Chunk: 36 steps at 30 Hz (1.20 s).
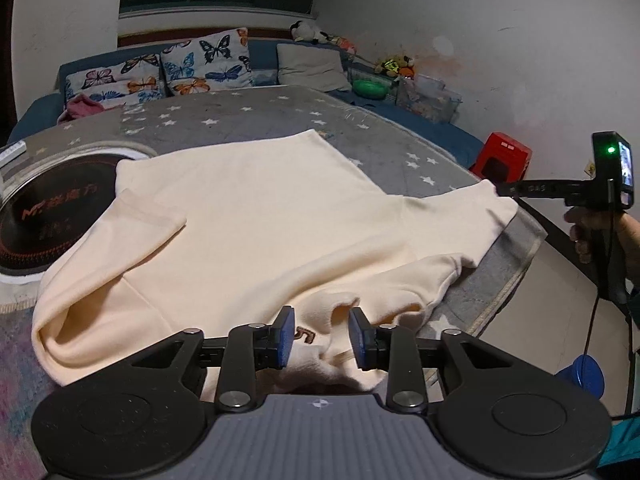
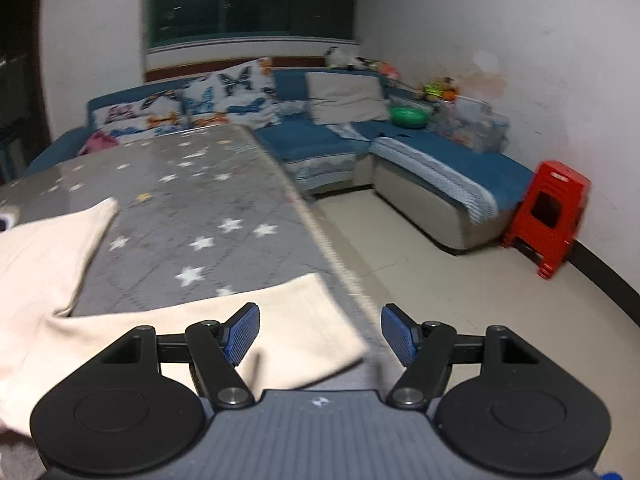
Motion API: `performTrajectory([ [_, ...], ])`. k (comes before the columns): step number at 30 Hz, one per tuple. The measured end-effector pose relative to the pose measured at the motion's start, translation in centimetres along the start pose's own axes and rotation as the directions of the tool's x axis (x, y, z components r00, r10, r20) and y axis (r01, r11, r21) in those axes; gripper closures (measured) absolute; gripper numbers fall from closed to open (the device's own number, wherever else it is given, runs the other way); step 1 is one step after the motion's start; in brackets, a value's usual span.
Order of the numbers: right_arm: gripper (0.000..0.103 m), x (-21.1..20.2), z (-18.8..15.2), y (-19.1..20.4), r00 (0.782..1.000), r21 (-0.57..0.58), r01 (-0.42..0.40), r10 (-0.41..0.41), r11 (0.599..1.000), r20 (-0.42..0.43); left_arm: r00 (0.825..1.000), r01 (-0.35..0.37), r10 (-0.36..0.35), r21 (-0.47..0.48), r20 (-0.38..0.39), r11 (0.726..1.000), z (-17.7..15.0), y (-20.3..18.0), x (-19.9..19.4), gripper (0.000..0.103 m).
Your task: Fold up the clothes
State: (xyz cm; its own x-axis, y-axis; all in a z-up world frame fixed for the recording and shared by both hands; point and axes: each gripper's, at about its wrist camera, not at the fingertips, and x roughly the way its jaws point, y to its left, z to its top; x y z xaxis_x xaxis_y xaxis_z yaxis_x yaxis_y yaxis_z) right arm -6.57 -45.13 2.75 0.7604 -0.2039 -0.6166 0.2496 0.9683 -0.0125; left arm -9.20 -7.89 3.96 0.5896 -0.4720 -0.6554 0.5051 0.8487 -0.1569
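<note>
A cream sweatshirt (image 1: 248, 216) lies spread on the grey star-patterned table cover (image 1: 280, 116). Its sleeve reaches to the table's right edge and shows in the right wrist view (image 2: 224, 332). My left gripper (image 1: 322, 334) is open, its blue pads on either side of a bunched fold at the garment's near edge. My right gripper (image 2: 320, 334) is open and empty, hovering over the sleeve end at the table's edge. In the left wrist view it (image 1: 500, 190) touches or nearly touches the sleeve tip.
A black round induction cooker (image 1: 52, 208) sits on the table at the left. A blue corner sofa (image 2: 420, 152) with butterfly cushions (image 1: 192, 64) stands behind. A red plastic stool (image 2: 548, 216) stands by the right wall. Tiled floor (image 2: 400, 248) lies right of the table.
</note>
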Motion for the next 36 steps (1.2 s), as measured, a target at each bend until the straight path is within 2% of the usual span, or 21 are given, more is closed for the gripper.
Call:
performTrajectory([
  [5,0.034,-0.6,0.1,2.8,0.991,-0.08,-0.134,0.133,0.988,-0.02,1.0,0.01,-0.011,0.034,0.009,0.999,0.0,-0.6,-0.1,0.064],
  [11,0.034,-1.5,0.1,6.3,0.962,-0.181,-0.272,0.266,0.945,-0.056,1.0,-0.015,0.015,0.04,0.005,0.999,-0.3,-0.5,1.0,0.067],
  [15,0.034,-2.3,0.0,8.8,0.939,-0.251,-0.345,0.335,0.904,-0.084,0.999,-0.034,0.034,0.08,0.007,0.996,-0.7,-0.8,1.6,0.097],
  [17,0.035,-2.7,-0.1,10.0,0.925,-0.285,-0.381,0.368,0.88,-0.1,1.0,-0.015,0.014,0.085,0.006,0.996,-0.9,-0.9,1.3,0.1],
  [20,0.036,-3.3,-0.2,11.9,0.901,-0.333,-0.432,0.414,0.838,-0.127,0.999,0.04,-0.042,0.101,0.024,0.994,-1.0,-1.2,-0.1,0.101],
  [24,0.037,-4.1,-0.3,14.4,0.866,-0.393,-0.497,0.472,0.773,-0.166,0.998,0.058,-0.061,0.134,0.014,0.989,-1.6,-1.4,-0.7,0.101],
  [26,0.042,-4.5,-0.4,15.7,0.846,-0.421,-0.528,0.499,0.737,-0.187,0.998,0.06,-0.059,0.126,-0.008,0.99,-2.0,-1.2,-0.2,0.101],
  [29,0.044,-4.3,-1.7,16.9,0.826,-0.44,-0.561,0.509,0.701,-0.241,0.998,0.067,-0.064,0.113,-0.029,0.991,-2.1,-1.1,0.4,0.1],
  [30,0.05,-4.1,-2.2,17.3,0.819,-0.446,-0.572,0.511,0.689,-0.261,0.997,0.074,-0.071,0.114,-0.029,0.991,-2.0,-1.1,0.3,0.098],
  [33,0.053,-4.2,-3.5,17.7,0.808,-0.467,-0.588,0.508,0.66,-0.299,0.997,0.078,-0.076,0.111,-0.021,0.991,-1.5,-0.6,-0.2,0.098],
  [36,0.053,-4.6,-3.4,17.7,0.806,-0.486,-0.589,0.511,0.646,-0.299,0.999,0.043,-0.043,0.084,0.008,0.996,-0.6,0.4,-0.4,0.098],
])
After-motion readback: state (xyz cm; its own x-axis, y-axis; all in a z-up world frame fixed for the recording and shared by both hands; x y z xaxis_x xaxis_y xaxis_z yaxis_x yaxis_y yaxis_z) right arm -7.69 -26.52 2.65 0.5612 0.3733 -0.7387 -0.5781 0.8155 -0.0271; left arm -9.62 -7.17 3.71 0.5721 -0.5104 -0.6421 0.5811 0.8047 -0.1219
